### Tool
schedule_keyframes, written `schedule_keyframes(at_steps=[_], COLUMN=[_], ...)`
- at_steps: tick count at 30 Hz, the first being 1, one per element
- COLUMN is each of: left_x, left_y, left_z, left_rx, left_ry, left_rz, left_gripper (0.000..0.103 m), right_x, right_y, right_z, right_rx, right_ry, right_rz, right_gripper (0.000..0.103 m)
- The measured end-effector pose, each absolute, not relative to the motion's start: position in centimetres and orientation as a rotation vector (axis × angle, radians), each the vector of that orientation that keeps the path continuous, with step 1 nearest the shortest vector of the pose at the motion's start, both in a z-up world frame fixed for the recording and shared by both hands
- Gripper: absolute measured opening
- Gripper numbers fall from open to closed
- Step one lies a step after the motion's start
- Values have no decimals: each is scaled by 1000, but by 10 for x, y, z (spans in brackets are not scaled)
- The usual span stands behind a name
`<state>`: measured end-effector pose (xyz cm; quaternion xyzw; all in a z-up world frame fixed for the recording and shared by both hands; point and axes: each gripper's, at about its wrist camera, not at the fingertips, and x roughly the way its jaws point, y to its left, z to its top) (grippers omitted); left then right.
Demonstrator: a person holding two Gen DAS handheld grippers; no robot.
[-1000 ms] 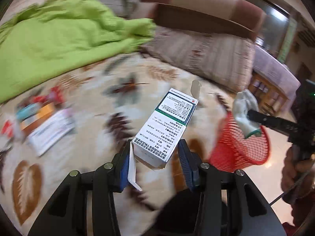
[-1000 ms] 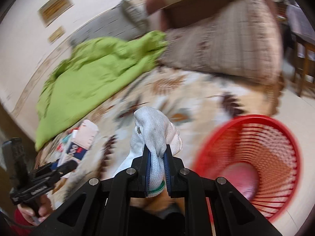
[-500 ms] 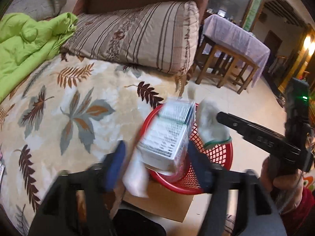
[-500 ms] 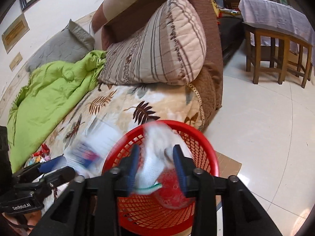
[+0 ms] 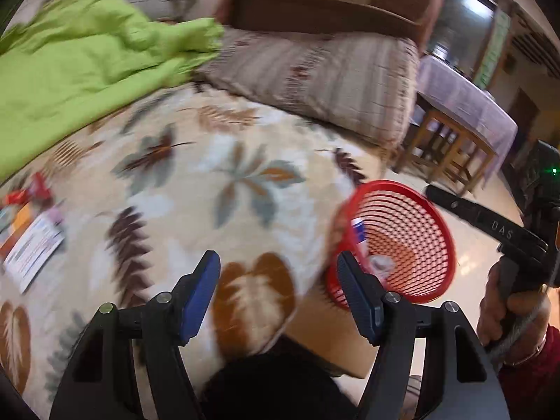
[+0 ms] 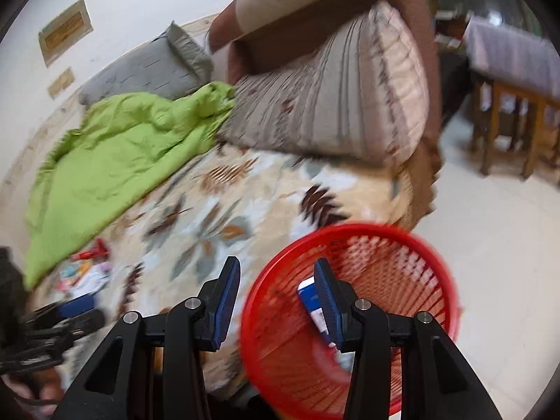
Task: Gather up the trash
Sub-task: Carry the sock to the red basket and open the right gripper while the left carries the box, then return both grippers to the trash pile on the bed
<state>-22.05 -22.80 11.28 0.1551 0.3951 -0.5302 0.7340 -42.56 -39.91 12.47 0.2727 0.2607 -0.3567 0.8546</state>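
red basket (image 6: pixel 350 318) holds a blue-white box (image 6: pixel 309 297) | my left gripper (image 5: pixel 280 280) and right gripper (image 6: pixel 276 290) both spread, empty | wrappers (image 5: pixel 28 231) on leaf blanket (image 5: pixel 196 182)

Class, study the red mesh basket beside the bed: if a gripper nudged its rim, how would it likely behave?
The red mesh basket looks like thin openwork plastic, so it is probably light and would slide on the glossy floor. It holds little, including a box, so it may tip easily. The rim would likely flex slightly.
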Motion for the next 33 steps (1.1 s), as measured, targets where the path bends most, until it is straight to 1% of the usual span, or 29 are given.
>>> schedule_keyframes(at_steps=[2, 4, 7, 9, 11, 14, 17, 19, 24, 30, 33], left_x=[-206, -195, -184, -178, -173, -168, -162, -158, -152, -151, -148], left_y=[-208, -190, -172, -164, -159, -155, -150, -147, -142, -134, -126], left_z=[113, 111, 105, 99, 96, 95, 95, 94, 92, 94, 95], left_rx=[310, 284, 263, 249, 240, 232, 221, 213, 195, 192, 188], left_ry=[874, 877, 891, 905, 915, 916, 916, 923, 932, 924, 911], left_rz=[-1132, -1103, -1075, -1060, -1044, -1026, -1005, -993, -979, -974, -958], left_gripper=[68, 68, 68, 68, 68, 68, 68, 68, 68, 68, 68], right_x=[-432, -439, -466, -472, -474, -473, -464, -462, -457, -452, -455], right_y=[-406, -418, -446, -463, -477, -491, -498, -500, -472, -440, -437], right_z=[126, 122, 106, 89, 70, 47, 34, 32, 37, 25, 30], right_rx=[440, 270, 200, 146, 169, 296, 338, 370, 353, 454, 390], right_ry=[527, 555, 507, 542, 571, 608, 677, 699, 683, 687, 667], right_rz=[-943, -1219, -1432, -1562, -1594, -1543, -1547, -1525, -1474, -1369, -1424], right_gripper=[47, 47, 47, 47, 47, 47, 46, 44, 44, 44, 44])
